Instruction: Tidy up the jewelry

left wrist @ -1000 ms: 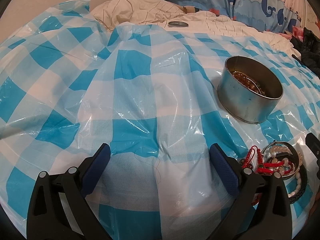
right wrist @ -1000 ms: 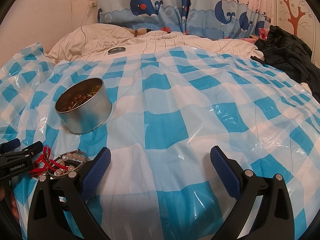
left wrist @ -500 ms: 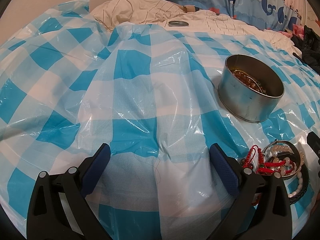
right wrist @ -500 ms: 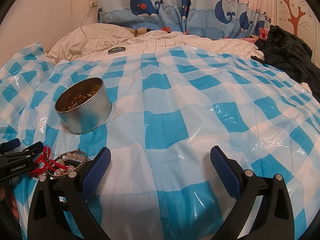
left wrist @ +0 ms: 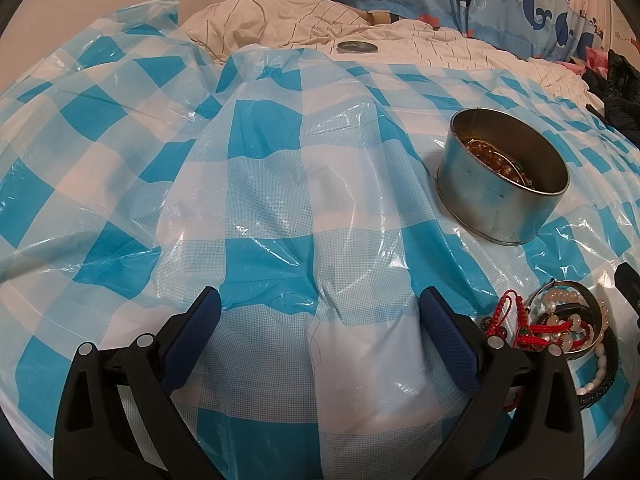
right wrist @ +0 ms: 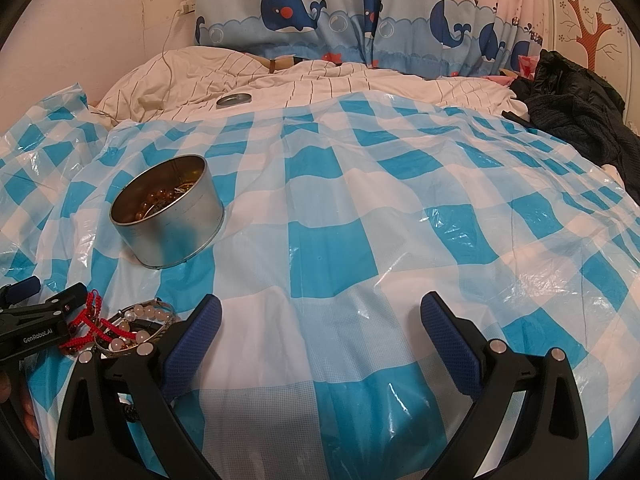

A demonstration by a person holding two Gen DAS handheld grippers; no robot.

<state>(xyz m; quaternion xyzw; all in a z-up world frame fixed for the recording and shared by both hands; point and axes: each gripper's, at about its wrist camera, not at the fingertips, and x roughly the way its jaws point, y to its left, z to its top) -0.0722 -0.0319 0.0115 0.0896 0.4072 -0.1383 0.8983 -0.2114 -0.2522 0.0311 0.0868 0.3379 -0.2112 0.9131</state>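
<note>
The left gripper (left wrist: 320, 316) hangs just above the checked sheet (left wrist: 264, 184), its jaws wide apart and holding nothing. The right gripper (right wrist: 320, 320) is the same: jaws spread, nothing between the blue pads (right wrist: 448, 336).

A round tin (left wrist: 500, 200) stands upright on the sheet, far and to the right of the left gripper. In the right wrist view the tin (right wrist: 172, 224) sits far left. Amber beads (left wrist: 492, 158) lie inside it, against the far wall.

The loose jewelry pile (left wrist: 560, 328) lies on the sheet near the tin, at the right edge of the left view, just beside the left gripper's right finger. It holds red cords (left wrist: 516, 312), a pale pink bead bracelet (left wrist: 560, 324), a metal bangle (left wrist: 576, 286) and a black band with white beads (left wrist: 600, 376), all tangled together. From the right wrist the pile (right wrist: 128, 328) is at near left, partly behind that gripper's left finger; the left gripper's black finger reaches to the red cords there, though contact cannot be told.

A lid (right wrist: 234, 99) lies far off on the striped quilt (right wrist: 320, 80), beyond the sheet. A whale curtain (right wrist: 360, 28) hangs behind, and dark clothes (right wrist: 572, 96) are heaped at far right.
</note>
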